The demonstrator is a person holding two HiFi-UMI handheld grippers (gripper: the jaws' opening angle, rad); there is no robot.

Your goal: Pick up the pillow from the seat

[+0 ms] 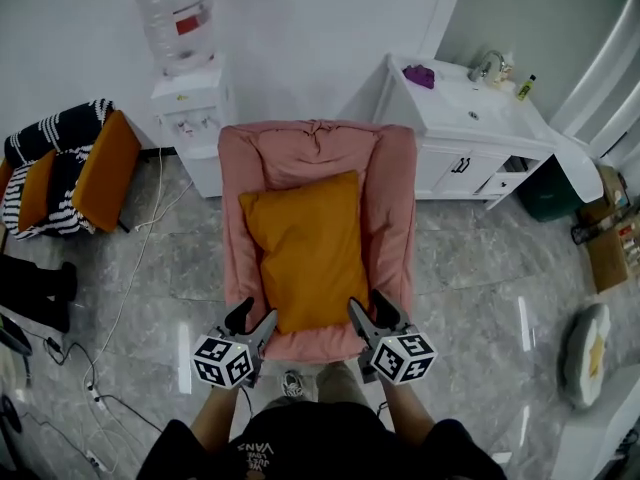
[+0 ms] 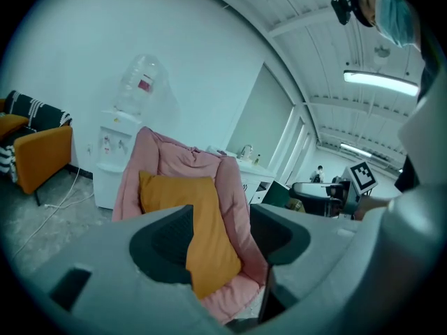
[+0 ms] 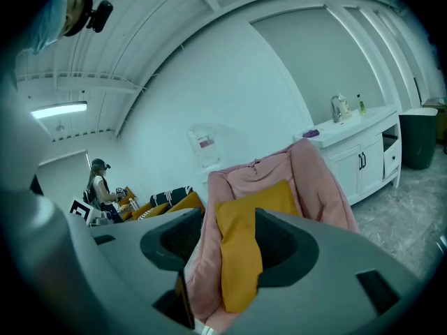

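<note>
The person stands right at the front of the armchair [image 1: 395, 198], forearms out, a gripper in each hand. Nearest are the left cube [image 1: 222, 360] and the right cube [image 1: 404, 356], marker faces up. Just ahead of them, the left gripper [image 1: 253, 318] and the right gripper [image 1: 370, 308] hang over the seat's front edge, both pointing toward the backrest. Each has its fingers spread wide with nothing between the pads. Each gripper's own view shows the pillow [image 1: 305, 248] lying further on, framed in the gap. From above, the left gripper's tips sit just beside the pillow's near left corner and the right gripper's tips by its near right corner. I cannot tell whether either touches the cloth.

The pillow is orange and lies lengthwise on the pink seat between the padded arms. Its far end rests against the backrest, and it is skewed a little to the left.

Behind the armchair, against the white wall, stands a dispenser [image 1: 190, 108] with a clear bottle [image 1: 178, 18] on top. To the right is a white sink cabinet [image 1: 470, 158] with a tap and a purple cloth [image 1: 420, 75] on its top. A dark green bin [image 1: 550, 188] stands at its far side. Off to the left is an orange chair [image 1: 100, 168] with a striped throw [image 1: 60, 128]. Cables [image 1: 90, 388] trail over the grey floor [image 1: 480, 288].
</note>
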